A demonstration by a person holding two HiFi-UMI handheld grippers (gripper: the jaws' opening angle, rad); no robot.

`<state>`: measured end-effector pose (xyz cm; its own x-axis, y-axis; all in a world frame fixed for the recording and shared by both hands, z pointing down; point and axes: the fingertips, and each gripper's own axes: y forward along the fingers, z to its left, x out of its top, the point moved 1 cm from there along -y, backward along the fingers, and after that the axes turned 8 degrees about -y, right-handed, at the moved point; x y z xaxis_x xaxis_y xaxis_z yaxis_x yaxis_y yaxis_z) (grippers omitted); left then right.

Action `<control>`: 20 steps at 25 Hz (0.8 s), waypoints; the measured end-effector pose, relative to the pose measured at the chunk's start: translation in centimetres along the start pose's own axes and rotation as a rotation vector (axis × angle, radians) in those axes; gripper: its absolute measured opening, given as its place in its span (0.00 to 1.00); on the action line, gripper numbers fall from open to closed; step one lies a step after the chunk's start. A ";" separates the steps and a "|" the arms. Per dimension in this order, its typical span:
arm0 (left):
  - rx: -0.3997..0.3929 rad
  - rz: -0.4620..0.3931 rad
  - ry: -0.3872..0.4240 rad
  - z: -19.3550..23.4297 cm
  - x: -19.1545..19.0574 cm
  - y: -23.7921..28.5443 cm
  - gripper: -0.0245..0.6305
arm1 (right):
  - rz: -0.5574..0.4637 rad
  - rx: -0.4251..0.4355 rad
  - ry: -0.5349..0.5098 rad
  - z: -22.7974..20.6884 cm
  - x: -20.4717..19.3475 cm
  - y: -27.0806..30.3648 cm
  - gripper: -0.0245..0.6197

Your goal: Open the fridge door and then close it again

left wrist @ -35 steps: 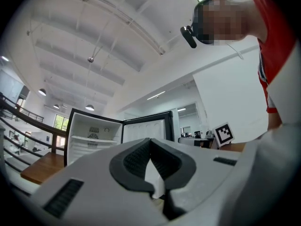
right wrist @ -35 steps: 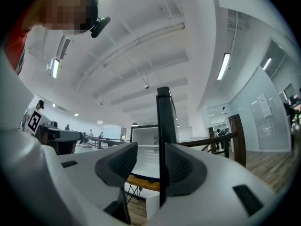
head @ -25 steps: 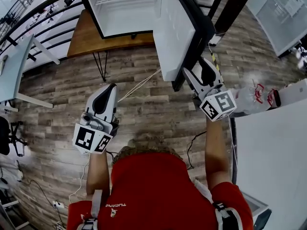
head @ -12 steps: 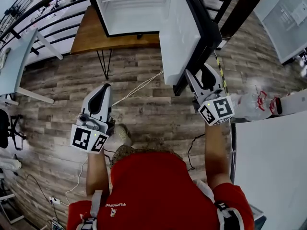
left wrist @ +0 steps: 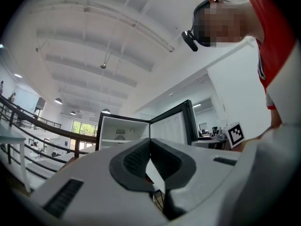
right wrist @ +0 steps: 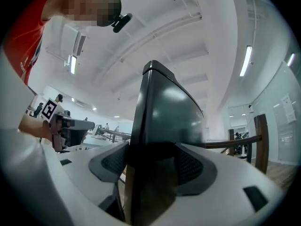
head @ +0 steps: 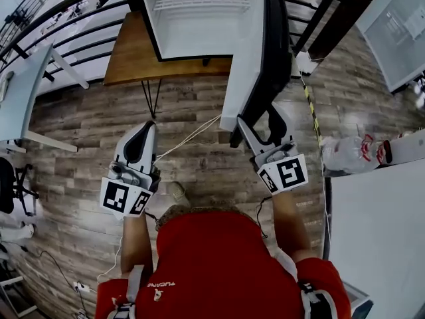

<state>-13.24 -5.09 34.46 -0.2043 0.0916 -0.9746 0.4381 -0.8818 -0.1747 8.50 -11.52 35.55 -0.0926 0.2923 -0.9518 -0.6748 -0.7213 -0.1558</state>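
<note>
The fridge [head: 199,25] sits at the top centre of the head view on a wooden table [head: 133,55]. Its white inside is bare and its door [head: 249,65] is swung wide, running down the middle of the frame. With the door this far out, the closing swing looks like the step in hand. To do it well, push on the free edge, far from the hinge, and follow the door's arc rather than shoving straight, so the fridge does not slide on the table. Keep the tool square to the edge. Draw the inner finger clear before the door meets the body, or it could be pinched.

The right tool [head: 259,123] straddles the door's lower free edge. Its jaws are opening and stand wide, with the dark edge filling the gap between the pads. They lie close to both faces, but I judge them not clamped.

The left tool [head: 147,127], at mid-left over the floor, is closed on nothing and well apart from the fridge
</note>
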 end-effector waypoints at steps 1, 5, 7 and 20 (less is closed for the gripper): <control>-0.005 0.001 0.001 0.8 0.2 0.1 0.05 | 0.000 -0.011 -0.006 0.7 0.0 0.8 0.50; -0.027 0.005 0.009 4.1 1.0 0.3 0.05 | 0.003 -0.081 -0.022 2.9 0.3 4.0 0.51; -0.038 0.004 0.006 5.8 1.4 0.1 0.05 | 0.011 -0.117 -0.027 4.1 0.4 5.6 0.52; -0.110 0.004 0.005 15.1 3.6 -0.1 0.05 | 0.059 -0.161 0.005 8.5 0.3 15.5 0.52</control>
<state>-27.18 -11.67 33.12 -0.1978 0.0906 -0.9760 0.5324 -0.8261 -0.1846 -8.23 -17.32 35.06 -0.1248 0.2438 -0.9618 -0.5424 -0.8285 -0.1396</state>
